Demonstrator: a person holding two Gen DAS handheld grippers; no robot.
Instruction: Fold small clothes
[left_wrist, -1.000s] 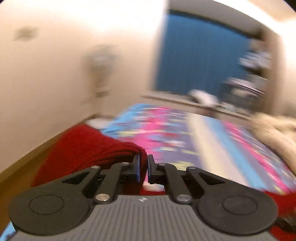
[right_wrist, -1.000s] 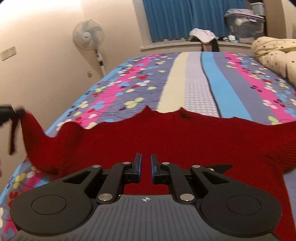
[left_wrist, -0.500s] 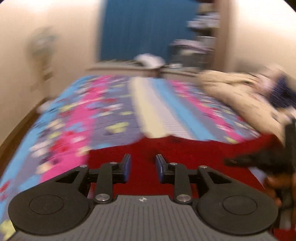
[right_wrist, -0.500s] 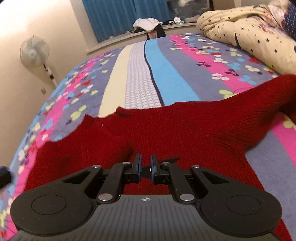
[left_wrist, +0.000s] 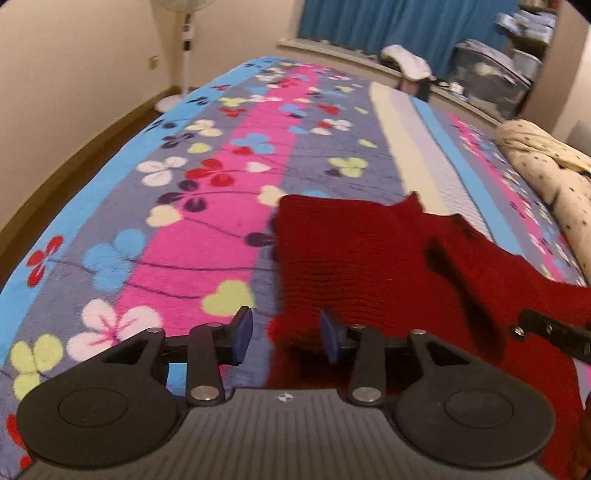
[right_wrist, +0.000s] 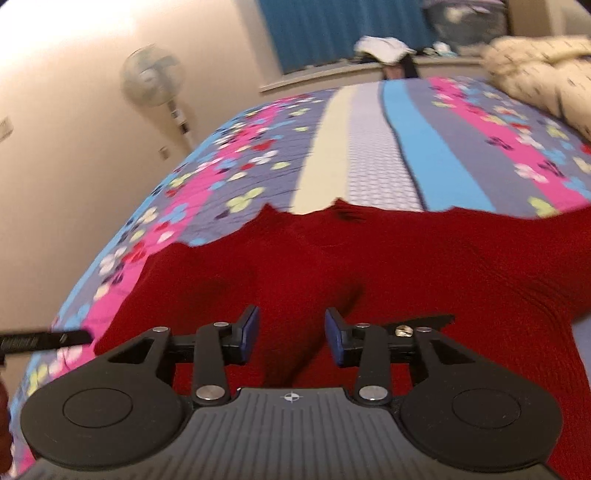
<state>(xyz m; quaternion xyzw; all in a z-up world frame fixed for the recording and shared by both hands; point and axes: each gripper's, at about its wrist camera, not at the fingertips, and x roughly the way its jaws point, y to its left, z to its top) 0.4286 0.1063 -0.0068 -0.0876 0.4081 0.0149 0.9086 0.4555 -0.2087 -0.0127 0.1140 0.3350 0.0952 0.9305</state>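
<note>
Both jaws opening, left gripper (left_wrist: 284, 334) and right gripper (right_wrist: 291, 334) should let the red sweater (right_wrist: 369, 266) drop flat on the bedspread (left_wrist: 207, 206) before smoothing the fold.

You face a bed (left_wrist: 221, 206) under a floral striped cover, pink, blue, grey and cream. Cream walls (left_wrist: 74, 66) meet a wooden skirting board (left_wrist: 92, 147); a white pedestal fan (right_wrist: 155, 77) stands in the left corner. Ahead, blue curtains (left_wrist: 388, 22) hang over a sill (left_wrist: 332, 48), storage boxes (left_wrist: 487, 77) at right.
</note>
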